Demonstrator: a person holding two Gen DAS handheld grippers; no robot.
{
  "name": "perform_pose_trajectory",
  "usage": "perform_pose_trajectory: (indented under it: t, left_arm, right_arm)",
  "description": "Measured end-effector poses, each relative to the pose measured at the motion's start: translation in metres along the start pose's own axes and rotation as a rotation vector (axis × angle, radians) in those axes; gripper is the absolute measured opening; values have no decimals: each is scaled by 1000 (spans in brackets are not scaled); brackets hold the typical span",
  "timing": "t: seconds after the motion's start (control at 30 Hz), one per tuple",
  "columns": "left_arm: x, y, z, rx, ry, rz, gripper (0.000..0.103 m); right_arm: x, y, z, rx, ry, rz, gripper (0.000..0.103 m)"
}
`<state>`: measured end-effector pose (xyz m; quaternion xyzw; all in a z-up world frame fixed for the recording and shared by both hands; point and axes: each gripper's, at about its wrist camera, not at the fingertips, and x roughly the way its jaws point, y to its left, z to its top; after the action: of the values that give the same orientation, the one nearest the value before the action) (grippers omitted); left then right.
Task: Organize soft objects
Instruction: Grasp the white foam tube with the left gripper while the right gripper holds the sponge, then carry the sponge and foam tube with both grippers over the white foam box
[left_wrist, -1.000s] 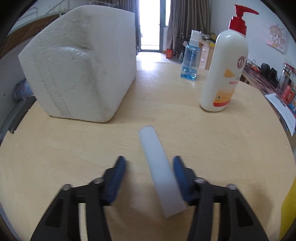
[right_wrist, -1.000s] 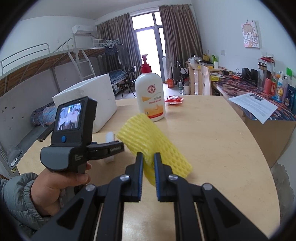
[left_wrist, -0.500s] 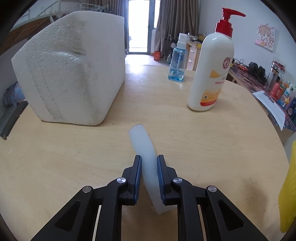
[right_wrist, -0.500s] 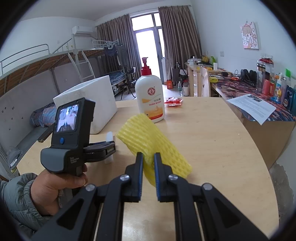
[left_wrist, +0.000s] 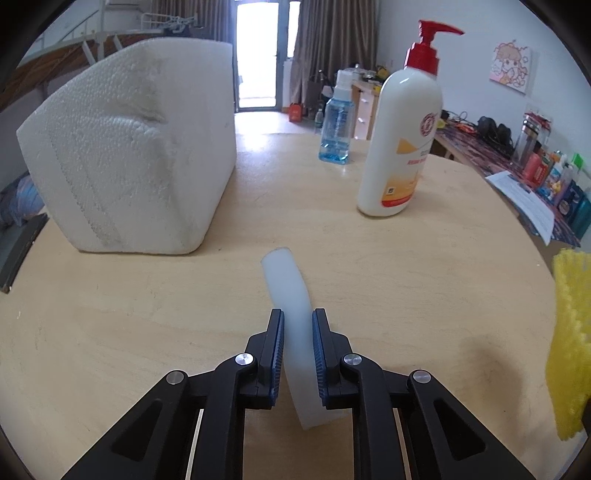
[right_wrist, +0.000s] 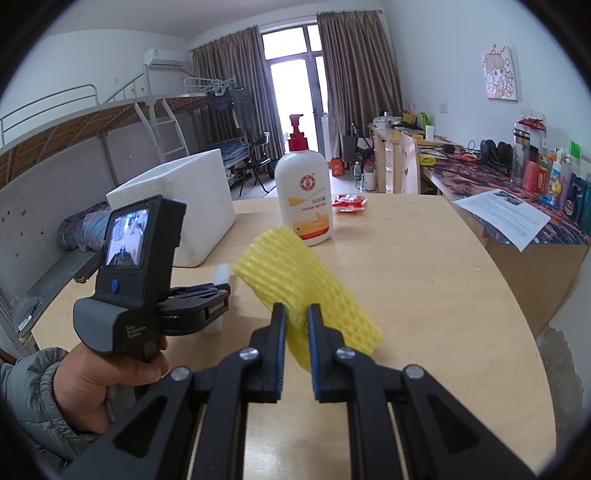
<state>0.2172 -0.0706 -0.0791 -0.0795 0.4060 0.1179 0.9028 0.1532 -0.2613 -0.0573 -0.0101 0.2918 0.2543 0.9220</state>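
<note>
Two grippers, each clamped on a soft piece. Left gripper (left_wrist: 297, 325), lower centre of the left wrist view: blue-padded jaws closed narrow on a white foam strip (left_wrist: 291, 295), pinched along its middle, far end curving up toward frame centre, near end poking out below the pads. Right gripper (right_wrist: 296, 317), lower centre of the right wrist view: jaws squeezed tight on a yellow foam net sleeve (right_wrist: 295, 277), bulk of the sleeve fanning out beyond the fingertips toward centre frame. Same sleeve seen as a yellow edge at far right of the left wrist view (left_wrist: 570, 332). Left gripper's body with its small lit screen at centre left of the right wrist view, gripped by the left hand (right_wrist: 96, 380) at lower left. Round wooden table (left_wrist: 406, 280) beneath both. White styrofoam box (left_wrist: 129, 147) at upper left of the left wrist view. Lotion pump bottle (left_wrist: 402, 140), white with red pump, upright at upper right. Blue spray bottle (left_wrist: 337, 122) just left of it, farther back. Red snack packet (right_wrist: 349, 203) behind the pump bottle in the right wrist view.
</note>
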Motion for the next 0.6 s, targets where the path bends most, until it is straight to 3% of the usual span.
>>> perform_pose_trajectory:
  t: [0.33, 0.6]
  left_arm:
    - [-24, 15, -1, 47, -46, -71, 16]
    - [-45, 20, -2, 154, -122, -166, 16]
  right_arm:
    - [-6, 11, 1, 17, -10, -23, 14]
    - [-8, 21, -3, 43, -16, -41, 14]
